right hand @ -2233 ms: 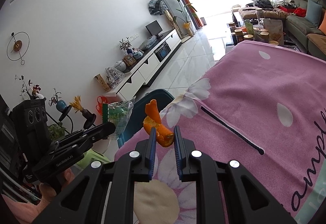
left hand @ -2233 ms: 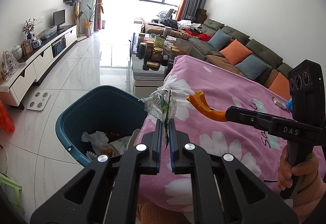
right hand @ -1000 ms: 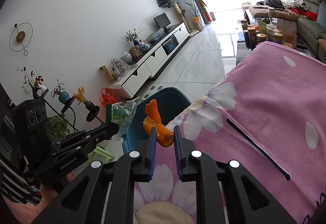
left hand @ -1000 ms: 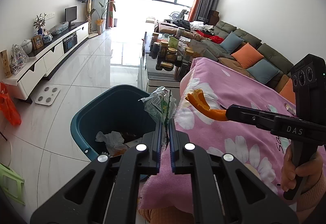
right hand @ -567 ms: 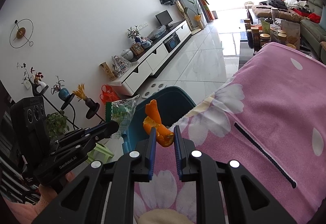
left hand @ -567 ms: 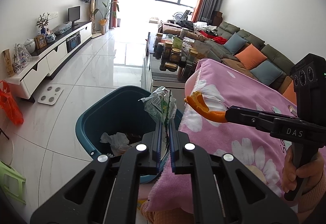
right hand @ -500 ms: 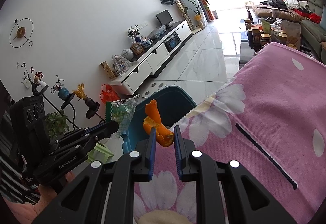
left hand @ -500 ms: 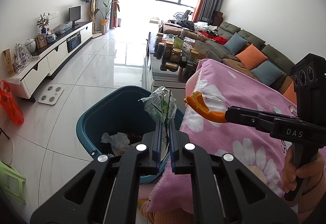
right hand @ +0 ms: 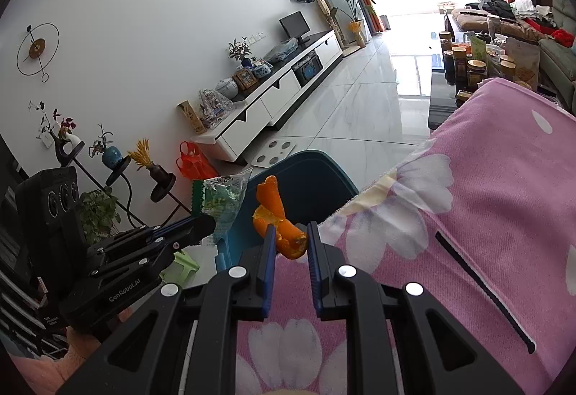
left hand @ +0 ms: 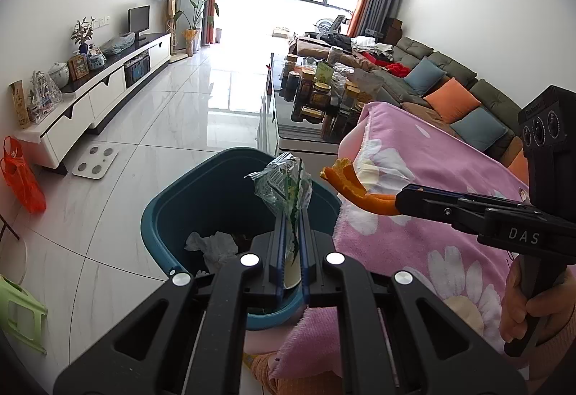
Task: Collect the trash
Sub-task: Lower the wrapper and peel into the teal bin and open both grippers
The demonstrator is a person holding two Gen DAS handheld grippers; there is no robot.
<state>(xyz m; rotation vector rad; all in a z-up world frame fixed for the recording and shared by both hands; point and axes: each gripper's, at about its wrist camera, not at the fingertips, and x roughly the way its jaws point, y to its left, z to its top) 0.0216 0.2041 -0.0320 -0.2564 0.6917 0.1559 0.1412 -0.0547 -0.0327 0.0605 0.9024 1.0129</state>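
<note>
My left gripper point(left hand: 291, 233) is shut on a crumpled clear and green plastic wrapper point(left hand: 284, 186), held over the teal trash bin point(left hand: 180, 200) on the floor. That bin holds white crumpled paper point(left hand: 212, 245) and other scraps. My right gripper point(right hand: 291, 244) is shut on a curled orange peel point(right hand: 277, 215), at the edge of the pink flowered cloth point(right hand: 486, 197) beside the bin point(right hand: 306, 175). In the left wrist view the right gripper point(left hand: 397, 202) comes in from the right with the peel point(left hand: 349, 182). In the right wrist view the left gripper point(right hand: 210, 224) holds the wrapper point(right hand: 219, 200) at left.
A low table crowded with jars point(left hand: 316, 96) stands just past the bin. A white TV cabinet point(left hand: 100, 96) runs along the left wall, with a white scale point(left hand: 95, 161) and an orange bag point(left hand: 21, 179) on the floor. A sofa point(left hand: 450, 89) lies at right, a green stool point(left hand: 18, 308) at lower left.
Both grippers have drifted left toward the bin, so more of it shows under the wrapper and the peel sits nearer the cloth's edge. Neither grip has changed.
</note>
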